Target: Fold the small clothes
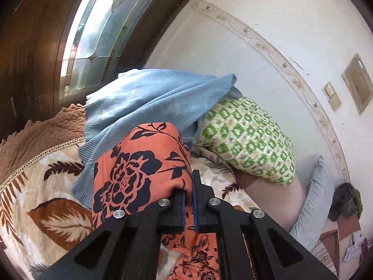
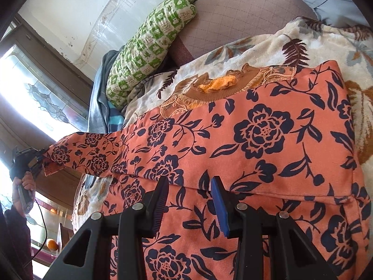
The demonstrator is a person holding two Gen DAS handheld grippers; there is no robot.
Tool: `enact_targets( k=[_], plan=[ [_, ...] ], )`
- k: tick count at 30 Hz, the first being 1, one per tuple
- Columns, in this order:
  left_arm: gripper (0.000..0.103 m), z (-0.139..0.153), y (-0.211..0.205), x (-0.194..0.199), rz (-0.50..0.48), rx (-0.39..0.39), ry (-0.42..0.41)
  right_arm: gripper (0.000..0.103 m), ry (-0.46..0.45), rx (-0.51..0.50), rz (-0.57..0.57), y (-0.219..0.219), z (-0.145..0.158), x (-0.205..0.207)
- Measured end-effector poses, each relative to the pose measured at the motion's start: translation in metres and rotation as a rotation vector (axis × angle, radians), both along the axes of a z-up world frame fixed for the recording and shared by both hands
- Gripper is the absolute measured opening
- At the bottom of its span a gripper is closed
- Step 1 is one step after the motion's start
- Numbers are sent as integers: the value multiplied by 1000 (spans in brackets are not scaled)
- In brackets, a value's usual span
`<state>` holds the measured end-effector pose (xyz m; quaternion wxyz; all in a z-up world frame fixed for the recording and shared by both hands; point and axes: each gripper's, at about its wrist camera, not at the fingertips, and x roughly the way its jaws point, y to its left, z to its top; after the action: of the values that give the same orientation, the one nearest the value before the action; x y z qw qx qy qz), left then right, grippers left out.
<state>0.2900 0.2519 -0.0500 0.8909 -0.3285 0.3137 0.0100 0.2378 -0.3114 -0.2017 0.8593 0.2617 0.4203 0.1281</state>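
Note:
An orange top with dark navy flowers [image 2: 244, 144] lies spread on the bed, its brown lace collar [image 2: 223, 88] toward the pillows. My left gripper [image 1: 189, 198] is shut on the sleeve [image 1: 139, 163] of that top and holds it lifted off the bed. In the right wrist view the left gripper [image 2: 35, 161] shows at the far left, holding the stretched sleeve end [image 2: 77, 154]. My right gripper [image 2: 190, 200] is open and empty, hovering just over the top's body near a fold line.
A light blue sweater [image 1: 149, 100] lies heaped behind the sleeve. A green checked pillow [image 1: 249, 137] and a grey-blue pillow [image 1: 312, 207] lie by the white wall. The leaf-patterned blanket [image 1: 46, 210] covers the bed. A stained-glass window [image 1: 93, 37] is at the left.

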Motion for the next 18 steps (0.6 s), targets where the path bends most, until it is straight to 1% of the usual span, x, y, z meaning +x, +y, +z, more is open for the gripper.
enact_targets(
  k=[3, 10, 14, 18],
  plan=[
    [4, 19, -29, -4, -44, 25, -14, 40, -10, 35, -27, -11, 5, -2],
    [4, 56, -92, -17, -129, 64, -64, 40, -37, 75, -64, -27, 16, -10],
    [4, 67, -129, -26, -182, 86, -83, 40, -52, 95, -95, -43, 22, -19],
    [4, 71, -170, -31, -232, 108, -94, 40, -69, 128, -140, -66, 26, -31]
  ],
)
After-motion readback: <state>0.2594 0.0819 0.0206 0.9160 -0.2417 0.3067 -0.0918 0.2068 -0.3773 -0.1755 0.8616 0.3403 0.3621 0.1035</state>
